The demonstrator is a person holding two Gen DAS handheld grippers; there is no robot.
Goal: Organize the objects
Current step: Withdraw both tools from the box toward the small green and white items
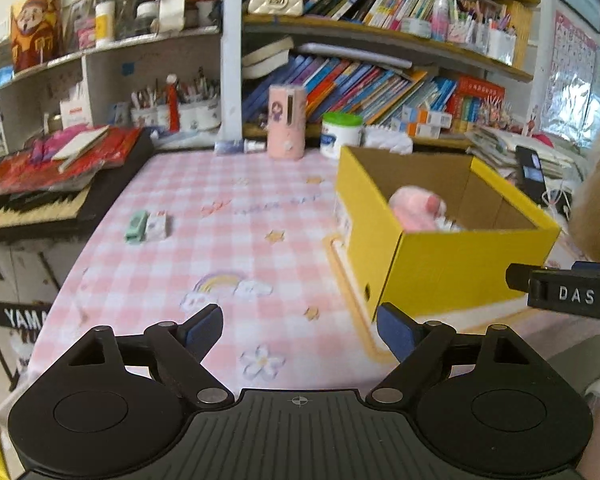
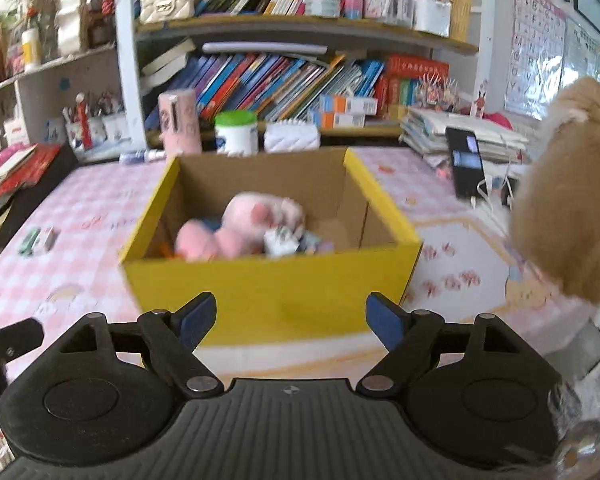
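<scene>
Box [image 2: 272, 280], yellow, sits on my counter [image 2: 460, 248], pink plush toy [image 2: 252, 220] inside. Left tool [image 1: 300, 330] and right tool [image 2: 290, 320] both spread wide, empty, short of box.

Child's study: crammed bookshelves [image 2: 284, 72], toys.

Bookshelves [image 2: 284, 68]; keyboard [image 1: 32, 208]; phone [image 2: 466, 166]

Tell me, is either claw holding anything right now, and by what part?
Nothing is held. The left claw and right claw are both open and empty, short of the yellow box.
</scene>
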